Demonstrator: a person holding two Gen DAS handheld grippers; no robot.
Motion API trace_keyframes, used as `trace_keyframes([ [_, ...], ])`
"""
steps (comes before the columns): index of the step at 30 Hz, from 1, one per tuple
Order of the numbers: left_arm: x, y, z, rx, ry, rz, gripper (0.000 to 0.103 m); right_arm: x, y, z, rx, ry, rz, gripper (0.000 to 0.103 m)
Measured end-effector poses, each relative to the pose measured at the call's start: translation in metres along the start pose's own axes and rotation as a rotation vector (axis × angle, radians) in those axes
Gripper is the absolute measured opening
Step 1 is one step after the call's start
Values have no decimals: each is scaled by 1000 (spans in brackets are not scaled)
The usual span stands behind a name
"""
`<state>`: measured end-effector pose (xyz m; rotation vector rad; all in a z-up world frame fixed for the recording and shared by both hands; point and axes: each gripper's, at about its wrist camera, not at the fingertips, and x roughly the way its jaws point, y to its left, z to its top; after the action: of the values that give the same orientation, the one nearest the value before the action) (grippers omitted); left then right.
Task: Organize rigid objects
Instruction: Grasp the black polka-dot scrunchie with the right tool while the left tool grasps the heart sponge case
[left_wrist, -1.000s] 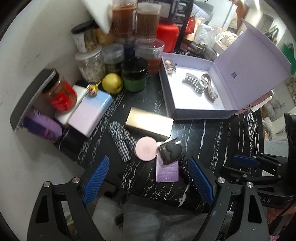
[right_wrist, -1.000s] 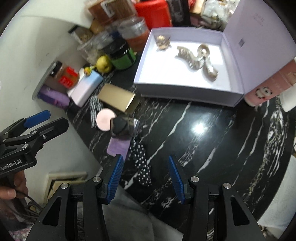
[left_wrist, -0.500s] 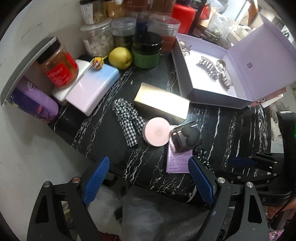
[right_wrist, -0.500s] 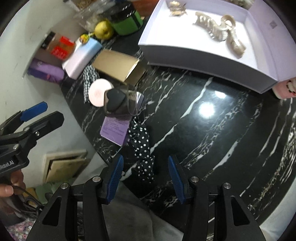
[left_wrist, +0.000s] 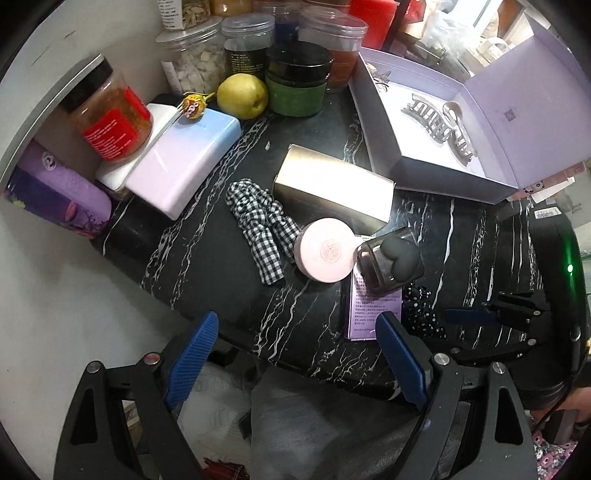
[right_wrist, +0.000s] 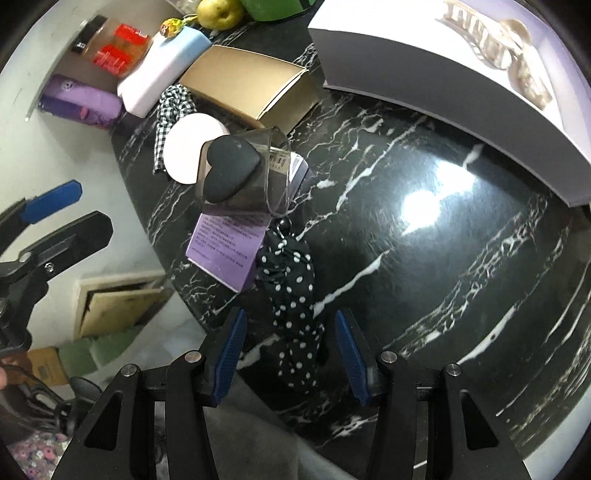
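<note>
Item: polka-dot hair bow (right_wrist: 291, 295), black fabric with white dots, lying flat on the black marble worktop (right_wrist: 424, 258) near its front edge, its top touching a purple leaflet (right_wrist: 225, 251).
Handling: judged light, soft and limp; it will fold and drape when lifted. Not fragile, not slippery. Best taken across the bunched middle, where the cloth is thickest.

Item: smoky clear case (right_wrist: 243, 173) holding a black heart-shaped sponge, standing on the leaflet, beside a pink round compact (right_wrist: 184, 147).
Handling: judged light, stiff and smooth-walled; likely to slip or tip, so grip its flat sides low.

Item: gold carton (right_wrist: 251, 86); probably light, crushable.

Destination, presumed: open lilac box (left_wrist: 436, 173), already holding a silver claw clip (left_wrist: 439, 125).

Right gripper (right_wrist: 291, 350): jaws open, one each side of the bow's lower end, not gripping.
Left gripper (left_wrist: 295, 354): jaws spread wide, empty, at the worktop's edge.
</note>
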<state>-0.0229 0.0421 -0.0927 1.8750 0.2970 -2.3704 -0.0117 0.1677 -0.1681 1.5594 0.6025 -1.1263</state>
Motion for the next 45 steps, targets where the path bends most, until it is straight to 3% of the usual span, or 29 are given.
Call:
trace_keyframes([
  [2, 1, -3, 4, 12, -2, -5, 88, 3, 2, 0, -16, 5, 4, 38],
  [4, 1, -6, 7, 22, -6, -9, 88, 6, 2, 1, -20, 16, 1, 15],
  [13, 7, -29, 22, 60, -4, -85, 88, -2, -18, -2, 42, -21, -9, 15],
  [24, 37, -68, 32, 88, 50, -111, 88, -5, -55, -14, 165, -25, 31, 15],
  [29, 53, -72, 33, 38, 89, -100, 85, -8, -55, -19, 165, -35, 0, 18],
  [31, 58, -71, 33, 21, 106, -104, 82, -8, -56, -21, 168, -31, -1, 29],
  [33, 62, -70, 32, 5, 114, -106, 71, -8, -57, -22, 178, -27, 0, 40],
  [35, 65, -69, 31, -14, 117, -107, 62, -14, -67, -27, 175, -28, -1, 42],
  [37, 65, -69, 31, -20, 104, -91, 61, -19, -76, -31, 162, -28, 0, 50],
  [41, 65, -70, 33, -17, 88, -57, 49, -17, -70, -34, 137, -31, -16, 56],
  [45, 63, -72, 33, 3, 91, -64, 45, -17, -66, -34, 119, -49, -40, 57],
])
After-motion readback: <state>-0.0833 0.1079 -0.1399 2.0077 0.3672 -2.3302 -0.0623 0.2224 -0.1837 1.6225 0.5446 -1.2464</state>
